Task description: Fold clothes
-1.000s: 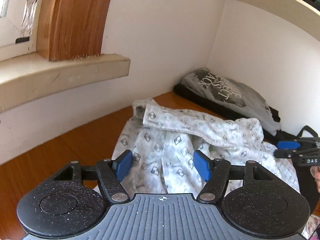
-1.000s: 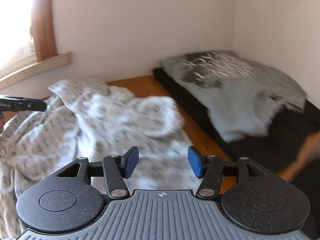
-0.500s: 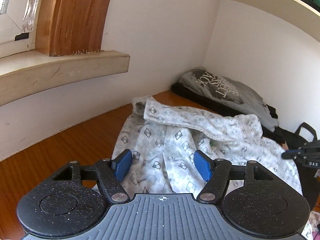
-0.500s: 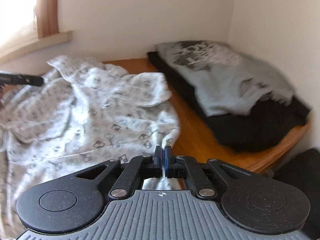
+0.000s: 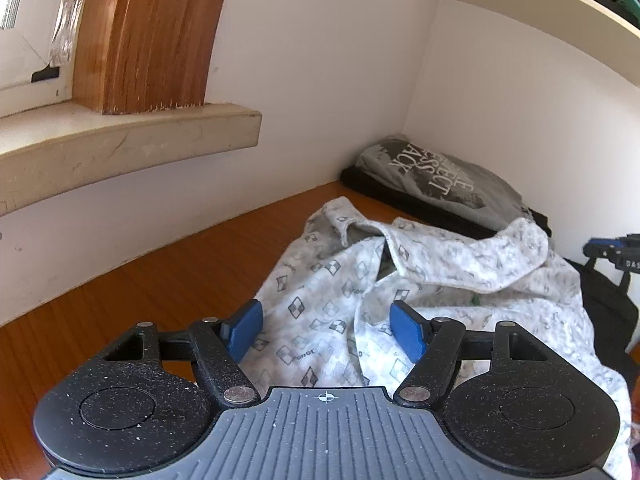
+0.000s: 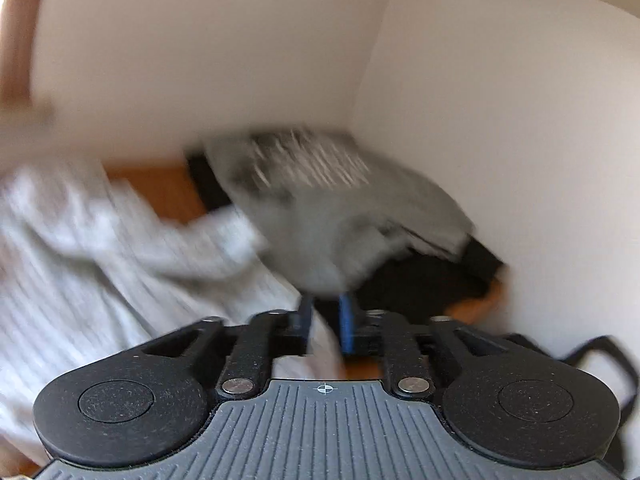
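A white shirt with a grey diamond print (image 5: 332, 300) lies crumpled on the wooden tabletop (image 5: 160, 292). My left gripper (image 5: 326, 332) hovers open over the shirt's near part, and its blue pads (image 5: 244, 330) touch no cloth. The right gripper (image 5: 612, 250) shows at the right edge, beside a raised fold of the shirt. The right wrist view is heavily blurred. There my right gripper (image 6: 326, 320) has a narrow gap and its jaws are opening. The white shirt (image 6: 100, 264) spreads to its left, and a strip of it shows low in the gap.
A folded grey printed T-shirt (image 5: 440, 184) lies on folded black clothes (image 5: 400, 200) in the far corner. White walls close the back and right. A window sill (image 5: 120, 140) juts out on the left, and a dark bag (image 5: 608, 308) stands at the right edge.
The right gripper shut near the shirt's edge half a second ago and now stands slightly apart, having swung up and to the right. The left gripper has hardly moved.
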`<state>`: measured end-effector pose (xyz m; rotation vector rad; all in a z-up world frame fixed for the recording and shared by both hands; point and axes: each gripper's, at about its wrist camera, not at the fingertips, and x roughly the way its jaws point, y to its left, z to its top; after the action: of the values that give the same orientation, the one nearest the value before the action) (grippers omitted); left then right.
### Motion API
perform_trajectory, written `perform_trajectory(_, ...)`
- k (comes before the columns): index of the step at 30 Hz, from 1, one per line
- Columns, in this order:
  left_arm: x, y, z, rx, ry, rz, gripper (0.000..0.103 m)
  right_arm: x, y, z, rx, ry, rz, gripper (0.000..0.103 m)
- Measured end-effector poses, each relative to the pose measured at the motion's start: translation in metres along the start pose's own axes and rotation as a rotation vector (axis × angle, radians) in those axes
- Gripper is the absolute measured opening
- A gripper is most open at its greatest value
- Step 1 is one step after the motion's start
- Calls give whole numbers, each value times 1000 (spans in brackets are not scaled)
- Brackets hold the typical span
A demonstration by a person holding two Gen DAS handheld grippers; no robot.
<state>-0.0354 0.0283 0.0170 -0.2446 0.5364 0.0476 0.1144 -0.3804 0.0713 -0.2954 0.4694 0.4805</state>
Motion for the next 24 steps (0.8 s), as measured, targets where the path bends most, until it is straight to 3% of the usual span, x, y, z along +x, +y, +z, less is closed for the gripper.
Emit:
perform_trajectory(1, 0, 0, 0, -1, 1, -2, 74, -1, 6, 2, 32, -22, 48, 36)
perform_trajectory(5, -6, 0, 4, 4, -5, -2, 76, 21, 53, -4, 99, -8, 318, 37)
perform_trajectory(8, -22, 4, 10, -6, -27, 3, 77, 35, 89, -8, 79, -3, 396, 40)
perform_trajectory(11, -47, 14, 15, -18, -43, 18, 78, 44, 112, -9, 50, -2, 426, 46)
perform_trajectory(17, -112, 34, 16, 10, -57, 122, 79, 59, 128, -11, 13, 21, 456, 53)
perform_trajectory(24, -167, 37, -27, 50, 22, 213, 79, 64, 137, -12, -9, 30, 437, 59)
